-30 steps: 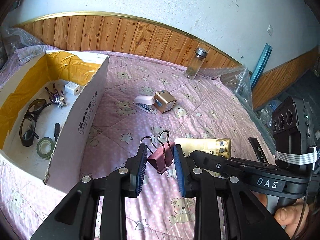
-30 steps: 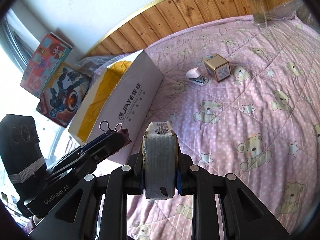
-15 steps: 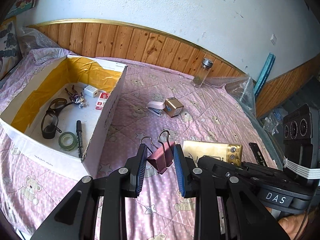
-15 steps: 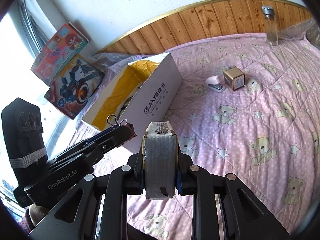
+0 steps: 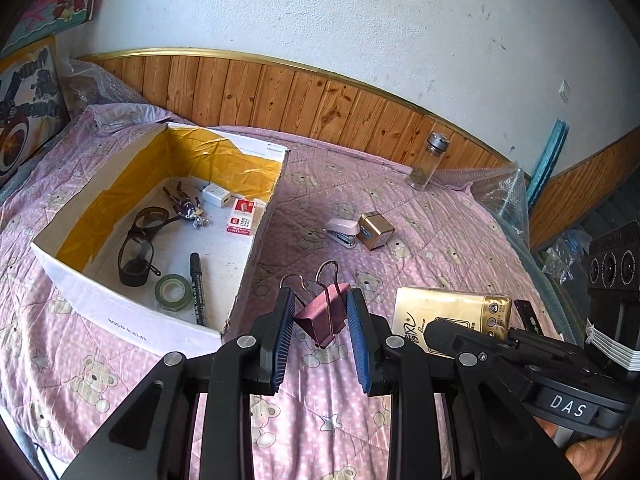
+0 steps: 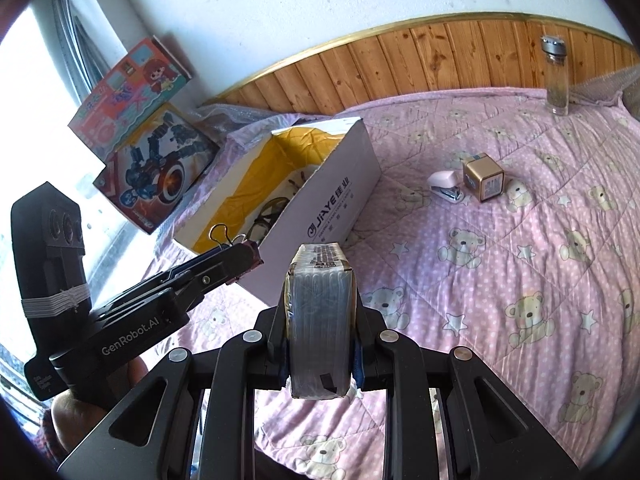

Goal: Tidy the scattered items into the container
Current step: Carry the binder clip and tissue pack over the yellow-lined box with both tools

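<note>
My left gripper point(image 5: 320, 312) is shut on a pink binder clip point(image 5: 322, 316), held in the air right of the white cardboard box point(image 5: 256, 236). The box point(image 6: 340, 184) holds glasses point(image 5: 138, 248), a tape roll point(image 5: 173, 291), a marker point(image 5: 197, 280), a figurine, a white charger and a small red-white pack. My right gripper point(image 6: 320, 320) is shut on a gold packet point(image 6: 320, 316) wrapped in clear film; the same packet point(image 5: 452, 320) shows beside the left gripper. On the pink quilt lie a pink stapler point(image 5: 342, 230) point(image 6: 446, 186) and a gold cube point(image 5: 375, 230) point(image 6: 483, 177).
A glass bottle point(image 5: 428, 160) point(image 6: 557, 80) stands by the wooden wall panel at the far side. Toy boxes point(image 6: 148, 128) lean at the window wall left of the box. Bubble wrap point(image 5: 500, 196) lies at the quilt's far right edge. A hand holds each gripper.
Both grippers have risen and pulled back from the quilt with their loads, so the box and quilt look smaller and more of the box's inside shows.
</note>
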`<move>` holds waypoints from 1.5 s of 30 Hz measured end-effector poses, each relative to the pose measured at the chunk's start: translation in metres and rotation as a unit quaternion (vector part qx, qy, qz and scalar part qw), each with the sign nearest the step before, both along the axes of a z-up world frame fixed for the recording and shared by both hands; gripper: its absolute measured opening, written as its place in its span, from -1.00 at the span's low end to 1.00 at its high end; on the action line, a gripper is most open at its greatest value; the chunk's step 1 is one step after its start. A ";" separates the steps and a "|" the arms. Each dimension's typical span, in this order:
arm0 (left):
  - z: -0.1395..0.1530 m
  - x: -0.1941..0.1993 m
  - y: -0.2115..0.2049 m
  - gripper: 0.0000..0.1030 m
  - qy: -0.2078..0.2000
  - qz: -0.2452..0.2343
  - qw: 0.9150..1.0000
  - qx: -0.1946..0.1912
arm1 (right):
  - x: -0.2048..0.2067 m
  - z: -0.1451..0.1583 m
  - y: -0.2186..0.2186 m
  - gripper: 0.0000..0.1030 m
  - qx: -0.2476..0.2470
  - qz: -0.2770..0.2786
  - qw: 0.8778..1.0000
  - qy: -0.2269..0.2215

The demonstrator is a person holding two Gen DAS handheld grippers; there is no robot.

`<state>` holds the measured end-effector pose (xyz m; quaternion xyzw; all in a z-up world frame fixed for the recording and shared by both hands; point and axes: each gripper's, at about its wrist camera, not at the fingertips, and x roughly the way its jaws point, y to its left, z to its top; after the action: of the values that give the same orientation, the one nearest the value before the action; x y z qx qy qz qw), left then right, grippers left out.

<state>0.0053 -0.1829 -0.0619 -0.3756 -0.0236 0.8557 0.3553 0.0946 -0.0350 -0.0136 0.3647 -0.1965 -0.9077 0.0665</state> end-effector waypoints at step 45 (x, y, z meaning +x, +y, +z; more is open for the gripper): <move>0.025 -0.137 -0.061 -0.45 -0.040 0.073 0.995 0.058 | -0.138 0.046 -0.075 -0.53 0.061 0.101 0.993 0.023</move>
<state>-0.1316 -0.2438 -0.0371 -0.3858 -0.1143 0.8607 0.3119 -0.0430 -0.1101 0.0324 0.3647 -0.1016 -0.9149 0.1402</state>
